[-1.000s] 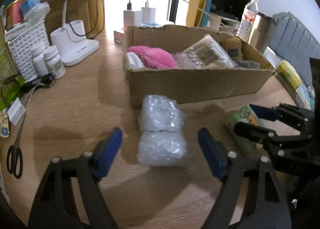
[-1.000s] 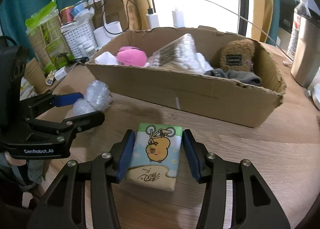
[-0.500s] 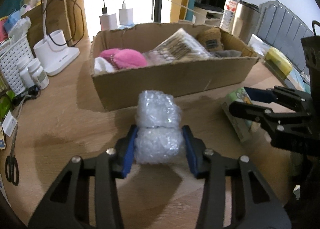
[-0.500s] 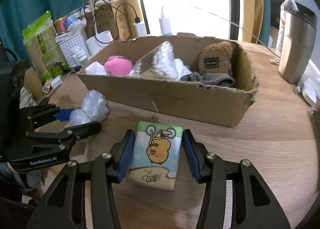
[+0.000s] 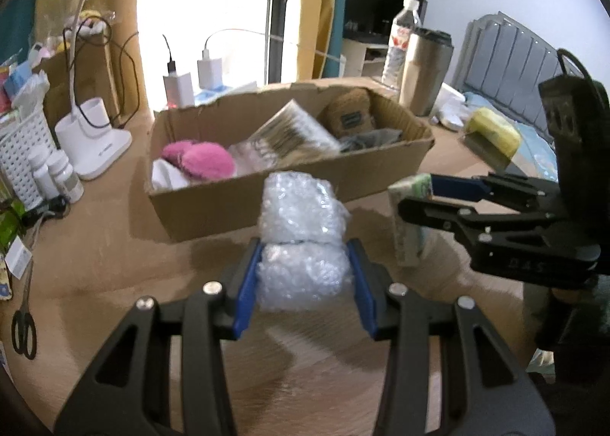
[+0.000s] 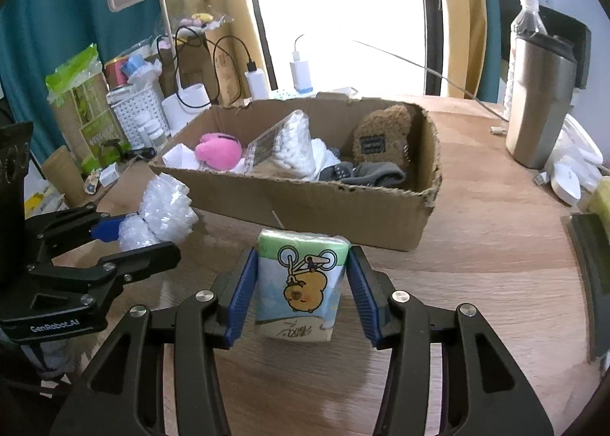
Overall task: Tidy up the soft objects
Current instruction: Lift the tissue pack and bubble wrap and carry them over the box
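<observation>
Your left claw (image 5: 304,277) squeezes the see-through lumpy bubble wrap bundle (image 5: 303,245) between its blue pads; your right claw (image 6: 300,289) holds the soft tissue pack with a cartoon bear (image 6: 301,283) tight; both soft things hang over the wooden table (image 6: 476,264), just in front of the long brown cardboard box (image 6: 324,203); the box holds a pink plush toy (image 6: 219,150) at its left end.

Clear bubble wrap bundle (image 5: 303,241); tissue pack (image 6: 301,285) green-blue, orange capybara print; brown cardboard box (image 6: 305,203).
</observation>
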`<action>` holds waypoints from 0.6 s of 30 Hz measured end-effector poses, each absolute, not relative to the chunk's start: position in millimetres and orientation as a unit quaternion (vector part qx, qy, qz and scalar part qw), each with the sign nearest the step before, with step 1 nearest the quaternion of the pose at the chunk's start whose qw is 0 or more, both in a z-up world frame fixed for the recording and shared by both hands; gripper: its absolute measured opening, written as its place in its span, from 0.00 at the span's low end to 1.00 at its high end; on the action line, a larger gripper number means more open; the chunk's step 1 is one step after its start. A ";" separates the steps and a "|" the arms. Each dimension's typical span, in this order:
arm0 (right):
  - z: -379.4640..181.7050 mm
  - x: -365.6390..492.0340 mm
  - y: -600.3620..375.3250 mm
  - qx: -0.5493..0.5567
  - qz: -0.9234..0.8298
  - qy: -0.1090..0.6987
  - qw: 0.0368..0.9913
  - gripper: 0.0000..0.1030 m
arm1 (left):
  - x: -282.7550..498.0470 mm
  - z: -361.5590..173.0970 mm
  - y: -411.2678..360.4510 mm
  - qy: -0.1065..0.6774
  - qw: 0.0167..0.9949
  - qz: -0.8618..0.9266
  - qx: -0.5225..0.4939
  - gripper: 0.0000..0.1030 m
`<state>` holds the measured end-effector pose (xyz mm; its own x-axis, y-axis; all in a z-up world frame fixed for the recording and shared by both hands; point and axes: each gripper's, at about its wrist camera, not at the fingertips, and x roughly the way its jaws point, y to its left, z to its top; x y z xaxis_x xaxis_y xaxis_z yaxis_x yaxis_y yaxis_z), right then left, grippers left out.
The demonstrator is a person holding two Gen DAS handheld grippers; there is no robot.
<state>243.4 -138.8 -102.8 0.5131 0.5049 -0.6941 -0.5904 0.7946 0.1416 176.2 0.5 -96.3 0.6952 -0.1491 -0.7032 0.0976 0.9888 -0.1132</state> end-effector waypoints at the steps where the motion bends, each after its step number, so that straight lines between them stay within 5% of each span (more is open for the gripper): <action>1: -101.7 243.1 -140.2 -0.055 0.315 0.378 0.869 0.49 | 176.1 -94.9 0.6 0.383 0.921 -0.067 -0.034 0.44; 18: -67.1 250.7 -166.3 -0.045 0.302 0.333 0.892 0.48 | 185.6 -60.2 -11.2 0.341 0.936 -0.075 -0.035 0.44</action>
<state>250.7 -166.3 -67.1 0.5956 0.5088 -0.6216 -0.5682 0.8138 0.1218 185.6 -11.2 -60.2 0.7560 -0.1645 -0.6336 0.1172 0.9863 -0.1162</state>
